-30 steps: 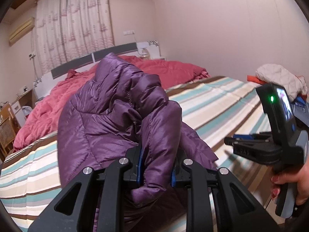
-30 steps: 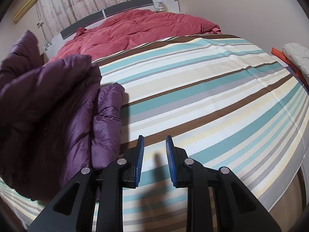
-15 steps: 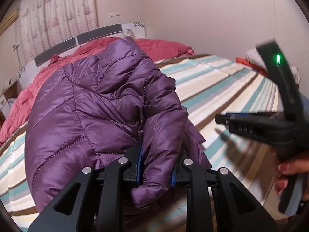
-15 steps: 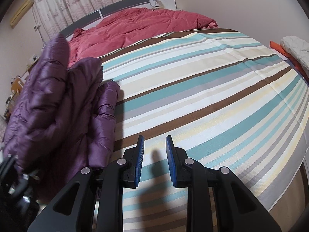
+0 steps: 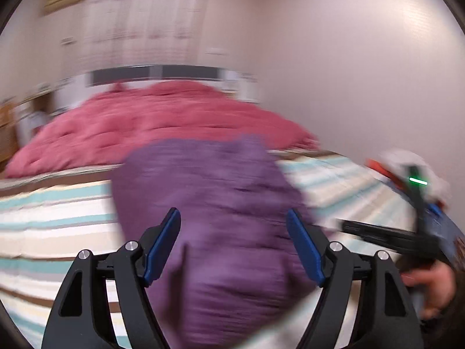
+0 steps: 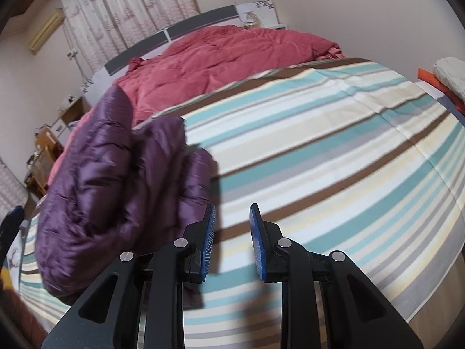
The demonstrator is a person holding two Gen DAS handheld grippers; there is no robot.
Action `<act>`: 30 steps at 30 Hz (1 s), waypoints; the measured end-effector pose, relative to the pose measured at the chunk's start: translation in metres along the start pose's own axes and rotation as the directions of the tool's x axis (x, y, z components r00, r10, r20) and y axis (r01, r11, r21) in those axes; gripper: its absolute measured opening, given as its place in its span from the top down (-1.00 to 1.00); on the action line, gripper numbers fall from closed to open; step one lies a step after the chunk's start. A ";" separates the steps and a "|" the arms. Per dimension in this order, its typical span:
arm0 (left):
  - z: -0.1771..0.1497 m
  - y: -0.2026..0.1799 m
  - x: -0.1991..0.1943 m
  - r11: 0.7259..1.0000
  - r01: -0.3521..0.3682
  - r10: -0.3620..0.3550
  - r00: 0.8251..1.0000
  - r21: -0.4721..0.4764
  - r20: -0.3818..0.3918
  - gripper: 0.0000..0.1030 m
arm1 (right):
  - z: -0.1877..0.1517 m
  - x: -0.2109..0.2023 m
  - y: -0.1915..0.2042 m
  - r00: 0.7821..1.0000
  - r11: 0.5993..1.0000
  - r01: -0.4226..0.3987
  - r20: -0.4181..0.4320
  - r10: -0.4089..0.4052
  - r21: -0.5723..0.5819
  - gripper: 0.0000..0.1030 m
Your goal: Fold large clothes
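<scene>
- left gripper (image 5: 234, 244) jaws spread wide, just been opening; blue pads clear of the fabric on both sides, nothing pinched. half a second ago they were clamped on a fold of the purple jacket (image 5: 215, 232).
- left view heavily motion-blurred; jacket lies ahead of the jaws and past them, dropped onto the striped bedspread (image 5: 55, 221), lower than it was when held up.
- right gripper (image 6: 232, 240) angled down over the bedspread, narrow gap between its pads, nothing in it, same gap as a second ago.
- right hand (image 5: 430, 283) visible in the left view on the handle at the frame's right edge.
- in the right view the jacket (image 6: 116, 192) is a bunched heap just left of the left finger; can't tell if it touches.
- open striped surface to the right and ahead of the right gripper up to the red duvet (image 6: 226, 58); bed edge runs along the right side.
- folded white and orange items (image 6: 444, 81) sit beyond that edge.
</scene>
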State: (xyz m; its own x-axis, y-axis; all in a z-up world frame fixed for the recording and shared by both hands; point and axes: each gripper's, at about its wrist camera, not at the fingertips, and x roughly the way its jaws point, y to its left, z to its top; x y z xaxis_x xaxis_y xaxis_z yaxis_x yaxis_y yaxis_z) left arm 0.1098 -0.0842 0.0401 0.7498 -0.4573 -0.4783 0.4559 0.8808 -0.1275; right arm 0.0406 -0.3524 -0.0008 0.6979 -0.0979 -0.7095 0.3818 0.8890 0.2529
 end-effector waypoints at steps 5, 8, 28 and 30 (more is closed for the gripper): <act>-0.001 0.077 0.029 0.960 -0.198 0.177 0.977 -0.196 -0.117 -0.41 | 0.013 -0.011 0.025 0.996 0.996 -0.075 0.051 0.077 -0.042 -0.17; -0.010 0.081 0.046 0.969 -0.134 0.097 0.979 -0.207 -0.179 -0.26 | 0.023 -0.013 0.044 0.992 0.991 -0.099 0.068 0.106 -0.089 -0.10; -0.017 -0.013 0.058 0.988 -0.038 0.061 0.986 0.146 -0.158 0.21 | -0.023 0.041 0.035 0.982 0.991 -0.127 -0.143 0.121 -0.031 0.71; -0.014 -0.009 0.059 0.992 -0.030 0.051 0.984 0.125 -0.169 0.21 | -0.016 0.031 0.032 0.983 0.990 -0.139 -0.124 0.136 -0.019 0.71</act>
State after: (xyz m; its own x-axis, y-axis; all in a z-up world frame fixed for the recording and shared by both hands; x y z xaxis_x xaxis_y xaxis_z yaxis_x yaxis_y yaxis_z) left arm 0.1431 -0.1172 0.0013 0.6806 -0.3843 -0.6238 0.4894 0.8720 -0.0032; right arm 0.0649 -0.3199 -0.0254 0.6623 0.0800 -0.7449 0.2692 0.9025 0.3363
